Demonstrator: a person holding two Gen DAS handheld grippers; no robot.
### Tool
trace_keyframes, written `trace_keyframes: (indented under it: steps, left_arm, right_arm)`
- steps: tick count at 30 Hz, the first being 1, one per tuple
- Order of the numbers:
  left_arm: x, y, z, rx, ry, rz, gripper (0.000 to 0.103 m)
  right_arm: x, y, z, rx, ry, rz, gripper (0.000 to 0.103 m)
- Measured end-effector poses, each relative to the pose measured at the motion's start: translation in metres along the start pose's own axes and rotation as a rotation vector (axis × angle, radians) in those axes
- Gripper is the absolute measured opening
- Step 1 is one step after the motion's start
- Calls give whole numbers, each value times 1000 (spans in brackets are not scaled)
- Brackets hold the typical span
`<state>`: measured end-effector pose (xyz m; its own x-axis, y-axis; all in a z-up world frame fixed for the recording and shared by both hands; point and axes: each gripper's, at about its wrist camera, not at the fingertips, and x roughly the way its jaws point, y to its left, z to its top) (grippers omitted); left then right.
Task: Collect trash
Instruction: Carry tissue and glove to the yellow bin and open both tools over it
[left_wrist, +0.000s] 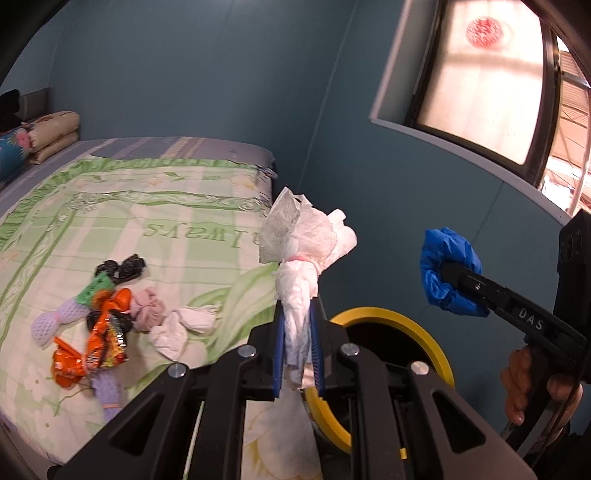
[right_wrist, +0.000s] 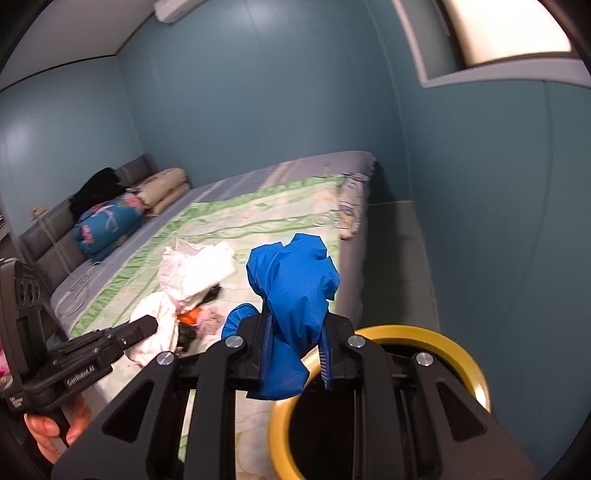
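Observation:
My left gripper (left_wrist: 298, 314) is shut on a crumpled white tissue wad (left_wrist: 306, 236) that sticks up above its blue pads, held near the yellow-rimmed bin (left_wrist: 421, 325). My right gripper (right_wrist: 295, 332) is shut on a crumpled blue plastic bag (right_wrist: 295, 273), just over the yellow rim of the same bin (right_wrist: 454, 339). From the left wrist view the blue bag (left_wrist: 448, 271) hangs to the right in that gripper's black fingers. More trash lies on the bed: orange wrappers (left_wrist: 105, 332), a black bag (left_wrist: 120, 267), a pink wad (left_wrist: 147, 304) and white tissues (left_wrist: 184, 323).
The bed (left_wrist: 147, 206) with a green patterned sheet fills the left; folded bedding (right_wrist: 122, 218) and pillows sit by the headboard. A teal wall and a window (left_wrist: 484, 77) stand on the right. A strip of floor (right_wrist: 391, 258) runs between bed and wall.

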<state>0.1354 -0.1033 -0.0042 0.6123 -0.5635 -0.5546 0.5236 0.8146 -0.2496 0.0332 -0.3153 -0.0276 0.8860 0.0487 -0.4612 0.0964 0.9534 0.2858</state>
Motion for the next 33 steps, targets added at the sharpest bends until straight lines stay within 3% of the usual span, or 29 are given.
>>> trace_keyframes:
  steps: [11,18,24,27,29,33]
  left_arm:
    - [62,-34,-24,14,149,-101,12]
    - [84,-56,-56,56,265,-120,12]
    - [90,-65,-64,73,296,-123,12]
    - [88,-65,-63,69,287,-134,23]
    - [84,-64,-62,65,269,-133,39]
    - [76,-60,-60,68,240,-110,50]
  right_arm:
    - [12,-45,-8,110,65,-130,20]
    - [32,-77,-24,216,152,-89,20]
    - [38,-86,-30,260,163,-75,22]
    - [35,-91,-32,278,152,-76,29]
    - [33,-90,-32,287,146,-80,35]
    - [31,-93,-31,300,131,-88,43]
